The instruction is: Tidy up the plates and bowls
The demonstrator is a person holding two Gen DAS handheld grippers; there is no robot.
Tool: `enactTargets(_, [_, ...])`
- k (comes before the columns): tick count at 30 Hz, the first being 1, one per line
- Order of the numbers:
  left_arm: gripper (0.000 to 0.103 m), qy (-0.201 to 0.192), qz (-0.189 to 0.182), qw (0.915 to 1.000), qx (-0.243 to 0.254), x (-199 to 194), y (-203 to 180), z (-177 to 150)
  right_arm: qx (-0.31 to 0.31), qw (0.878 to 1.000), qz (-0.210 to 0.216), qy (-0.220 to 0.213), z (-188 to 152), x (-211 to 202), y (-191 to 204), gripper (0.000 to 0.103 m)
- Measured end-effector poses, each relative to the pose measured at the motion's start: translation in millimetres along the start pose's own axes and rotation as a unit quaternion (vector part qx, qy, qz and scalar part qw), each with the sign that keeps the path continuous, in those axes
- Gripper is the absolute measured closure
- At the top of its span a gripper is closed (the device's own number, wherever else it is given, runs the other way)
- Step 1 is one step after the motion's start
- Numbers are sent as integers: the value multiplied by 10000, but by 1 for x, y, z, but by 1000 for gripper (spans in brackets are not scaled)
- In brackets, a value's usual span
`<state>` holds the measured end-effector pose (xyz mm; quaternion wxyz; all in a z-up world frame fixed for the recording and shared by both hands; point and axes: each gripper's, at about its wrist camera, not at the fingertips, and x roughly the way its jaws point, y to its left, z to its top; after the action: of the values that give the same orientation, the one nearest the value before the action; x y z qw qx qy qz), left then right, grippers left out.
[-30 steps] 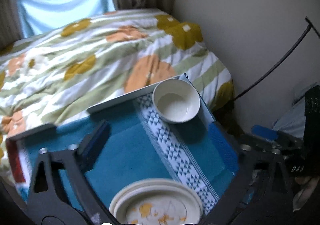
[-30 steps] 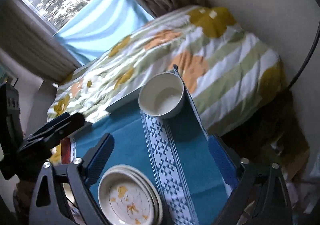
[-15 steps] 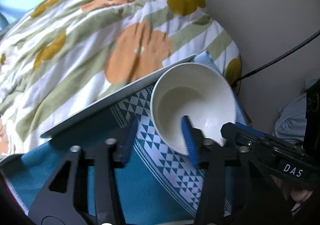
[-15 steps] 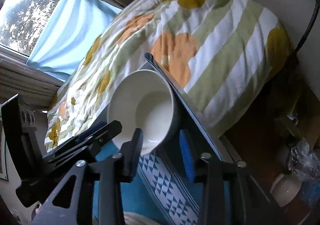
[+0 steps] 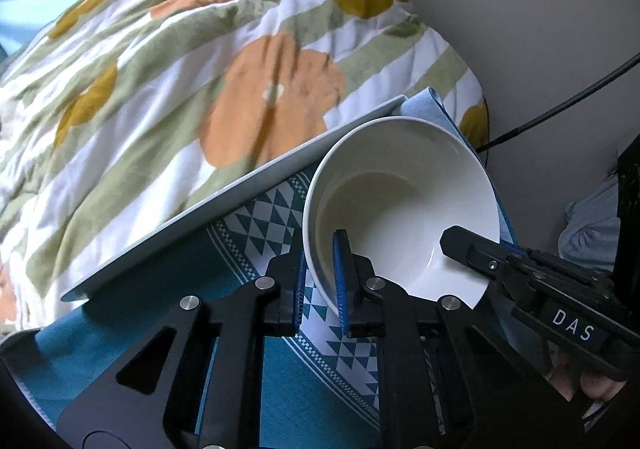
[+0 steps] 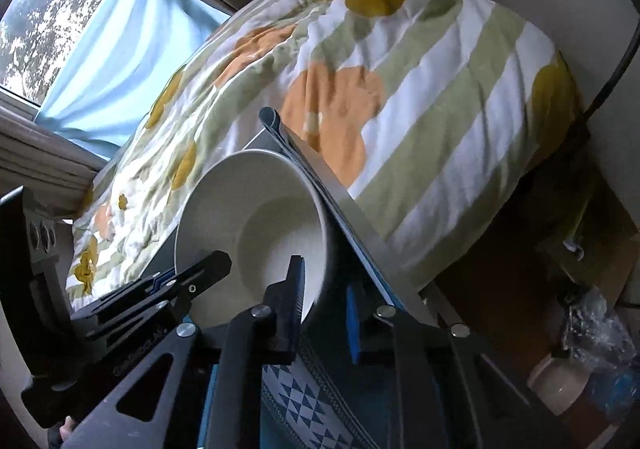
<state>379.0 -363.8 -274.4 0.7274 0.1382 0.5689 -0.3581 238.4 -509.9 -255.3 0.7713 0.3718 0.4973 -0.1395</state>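
Note:
A white bowl (image 5: pixel 400 201) stands at the far right corner of a table laid with a teal cloth (image 5: pixel 140 289). My left gripper (image 5: pixel 320 281) is shut on the bowl's near-left rim, one blue pad inside and one outside. In the right wrist view the same bowl (image 6: pixel 256 217) has my right gripper (image 6: pixel 324 301) across its right rim; its jaws are closing, the pads against the wall on both sides. Each gripper shows in the other's view: the right gripper (image 5: pixel 456 241) at the bowl's right, the left gripper (image 6: pixel 216 261) at its left. No plates are in view.
A bed with a striped, flowered quilt (image 5: pixel 240 69) lies just past the table's pale far edge (image 5: pixel 240 185). A wall and a black cable (image 5: pixel 560 109) are on the right. On the floor at the right are a cup (image 6: pixel 556 381) and a plastic bag (image 6: pixel 600 333).
Both grippers came down from above the table to the bowl, and their wide jaws closed onto opposite sides of its rim. The stacked plates near the front dropped out of view.

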Motion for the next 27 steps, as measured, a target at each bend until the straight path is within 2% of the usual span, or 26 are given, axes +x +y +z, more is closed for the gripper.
enactTargets(9, [92, -300, 210, 9993, 36, -29, -7, -8, -281, 9993, 124, -202, -3, -21, 11, 86])
enactTargets(16, [92, -874, 420, 9948, -299, -100, -11, -28, -846, 9943, 424, -489, -12, -71, 43, 86])
enactTargets(22, [92, -1528, 742, 9824, -773, -180, -14, -68, -1532, 9832, 787, -611, -38, -121, 84, 86])
enactTargets(27, [92, -1995, 1094, 9651, -1298, -238, -10, -122, -2198, 9669, 1176, -546, -77, -153, 123, 86])
